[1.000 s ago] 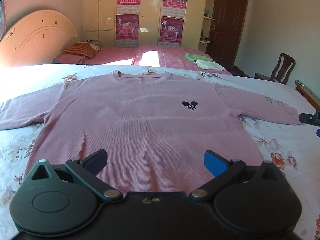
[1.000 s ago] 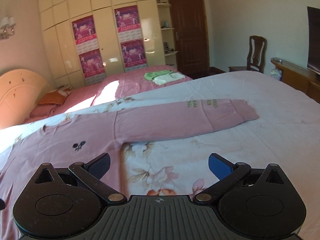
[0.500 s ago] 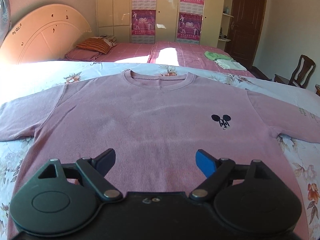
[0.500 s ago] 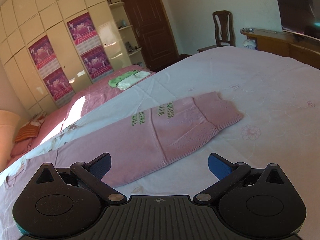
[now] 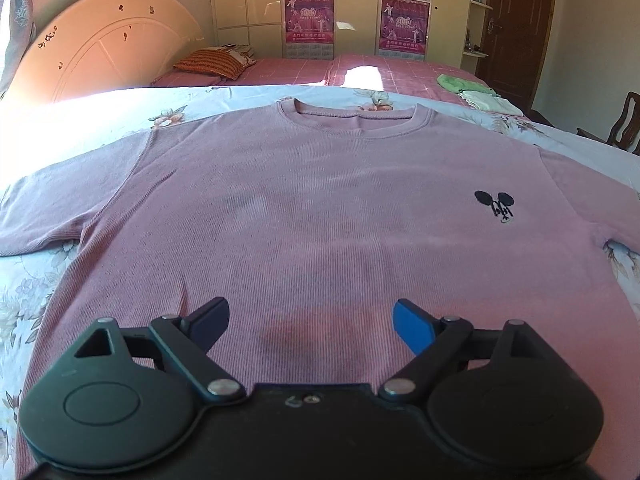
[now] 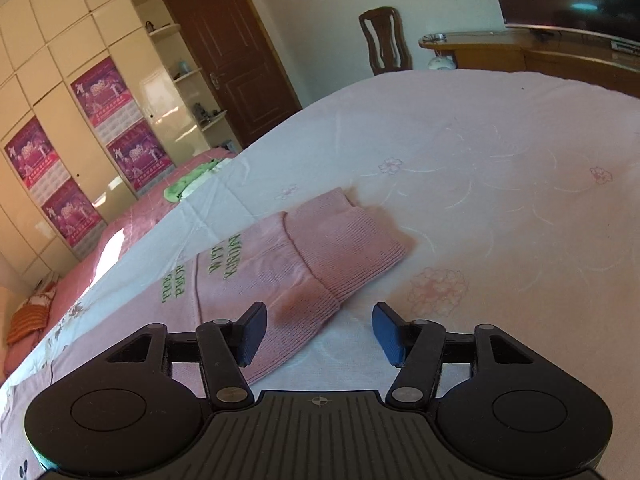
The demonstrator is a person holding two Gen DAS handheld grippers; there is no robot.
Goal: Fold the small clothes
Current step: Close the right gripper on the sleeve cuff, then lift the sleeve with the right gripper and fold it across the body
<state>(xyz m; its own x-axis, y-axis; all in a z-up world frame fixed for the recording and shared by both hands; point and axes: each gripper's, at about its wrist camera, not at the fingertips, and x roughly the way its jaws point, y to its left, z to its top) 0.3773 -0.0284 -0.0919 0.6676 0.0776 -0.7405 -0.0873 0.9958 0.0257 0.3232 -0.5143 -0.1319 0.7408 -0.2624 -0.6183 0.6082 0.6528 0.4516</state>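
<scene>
A pink long-sleeved sweater (image 5: 320,208) lies flat, front up, on the floral bedsheet (image 5: 100,116), with a small black mouse logo (image 5: 496,204) on the chest. My left gripper (image 5: 310,320) hovers open over the lower body of the sweater, nothing between its fingers. In the right wrist view the sweater's sleeve (image 6: 280,268) with green lettering ends in a ribbed cuff (image 6: 344,240). My right gripper (image 6: 318,332) is low over the cuff's near corner, jaws closing, with the cuff edge between them and the pads not pressing on it.
A second bed with a pink cover (image 5: 360,72) lies beyond, with a striped pillow (image 5: 212,62) and folded green and white cloths (image 5: 472,90). Behind it stand wardrobes with posters (image 5: 308,12) and a brown door (image 6: 232,64). A wooden chair (image 6: 384,40) and a desk (image 6: 520,52) are at the right.
Both grippers came lower and closer to the sweater. The left moved leftward over the body. The right swung to the cuff and rolled, and its jaws narrowed from wide open.
</scene>
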